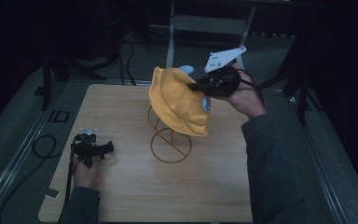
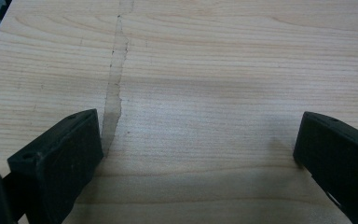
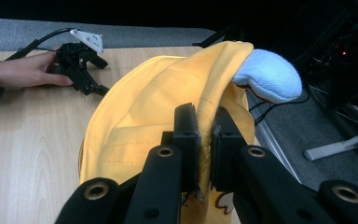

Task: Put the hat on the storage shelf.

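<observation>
Above the wire stand (image 1: 170,140) at mid-worktop (image 1: 121,196) I've got the right gripper (image 1: 196,86) clenched on the yellow hat (image 1: 179,100) brim, hat draped over the stand's top, directly left of that gripper; my left gripper (image 1: 108,148) rests released, well apart at the near-left

A pale wooden surface (image 1: 135,196) with rounded corners carries a gold wire stand (image 1: 170,144), whose ring base lies flat near its middle. The left hand-held gripper (image 1: 103,148) rests on the surface toward its left edge, well apart from the stand. A faint streak (image 2: 114,88) runs across the wood grain.
</observation>
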